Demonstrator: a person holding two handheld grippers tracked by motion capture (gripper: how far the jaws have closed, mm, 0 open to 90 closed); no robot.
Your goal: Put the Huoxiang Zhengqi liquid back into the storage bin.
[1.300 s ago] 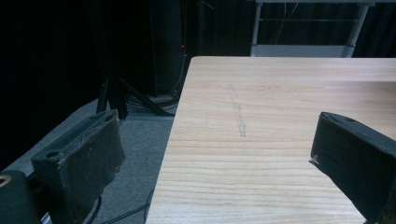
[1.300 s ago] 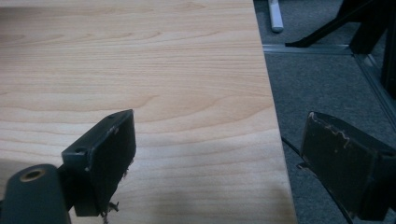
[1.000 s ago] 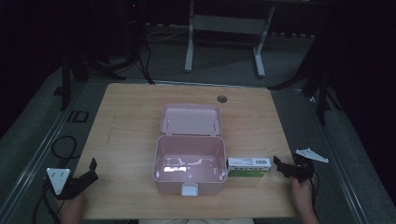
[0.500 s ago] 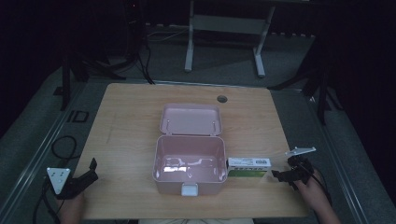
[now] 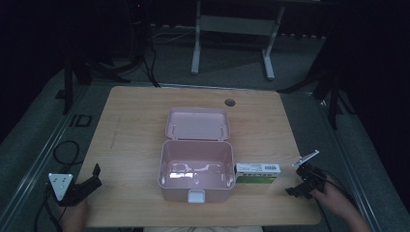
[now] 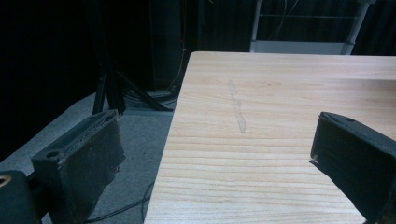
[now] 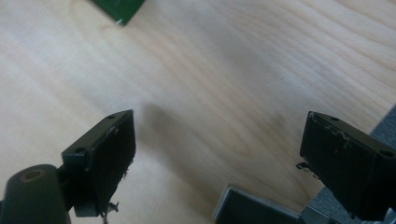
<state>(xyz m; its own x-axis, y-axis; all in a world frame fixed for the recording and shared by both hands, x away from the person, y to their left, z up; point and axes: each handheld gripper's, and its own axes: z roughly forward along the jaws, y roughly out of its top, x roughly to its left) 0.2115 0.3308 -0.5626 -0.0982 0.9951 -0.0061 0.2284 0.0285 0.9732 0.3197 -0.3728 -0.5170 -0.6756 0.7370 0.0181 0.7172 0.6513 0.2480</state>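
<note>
An open pink plastic box (image 5: 196, 169) stands in the middle of the wooden table (image 5: 135, 135), its lid (image 5: 197, 123) laid back behind it, and the inside looks empty. A green and white carton (image 5: 257, 172) lies flat against the box's right side. My right gripper (image 5: 296, 181) rests near the table's right front corner, a short way right of the carton, open and holding nothing. In the right gripper view the gripper (image 7: 217, 140) points down at bare wood, with a corner of the carton (image 7: 116, 7) at the top. My left gripper (image 5: 95, 176) (image 6: 215, 140) is open and empty at the left front edge.
A round cable hole (image 5: 229, 102) sits near the table's far edge. Beyond the table a metal desk frame (image 5: 232, 43) stands on grey carpet. Cables (image 5: 63, 150) trail on the floor at the left. The table's left edge (image 6: 170, 140) runs between my left jaws.
My right gripper has turned and shifted slightly toward the near right corner, away from the carton's end. The left gripper, box and carton have not moved.
</note>
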